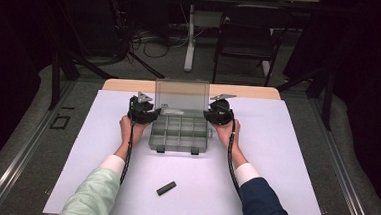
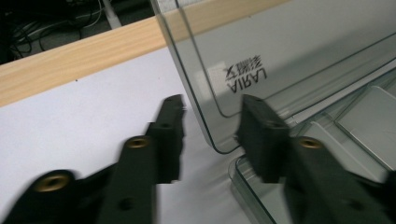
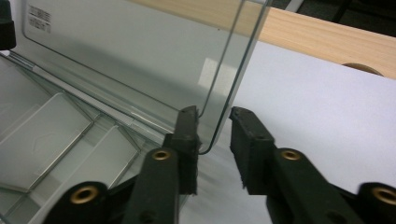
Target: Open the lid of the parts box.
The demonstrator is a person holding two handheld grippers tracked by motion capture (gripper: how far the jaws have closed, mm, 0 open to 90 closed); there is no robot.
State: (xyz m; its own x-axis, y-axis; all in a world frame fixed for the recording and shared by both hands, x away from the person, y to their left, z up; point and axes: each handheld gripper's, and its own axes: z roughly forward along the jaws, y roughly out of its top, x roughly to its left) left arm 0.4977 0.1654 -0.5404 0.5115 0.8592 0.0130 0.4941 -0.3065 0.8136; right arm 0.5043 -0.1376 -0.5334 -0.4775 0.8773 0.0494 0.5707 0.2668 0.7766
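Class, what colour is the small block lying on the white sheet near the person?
Dark grey to black block, best seen in the high view.

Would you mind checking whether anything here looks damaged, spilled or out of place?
Nothing looks damaged or spilled. The clear box sits square on the white mat, lid upright, its visible compartments empty. The one stray item is a small dark bar lying askew on the mat, nearer the person, apart from the box.

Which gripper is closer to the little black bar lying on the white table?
Left, though only slightly. The left gripper sits at the left edge of the clear plastic compartment box, up and left of the small black bar. The right gripper sits at the box's right edge, slightly farther.
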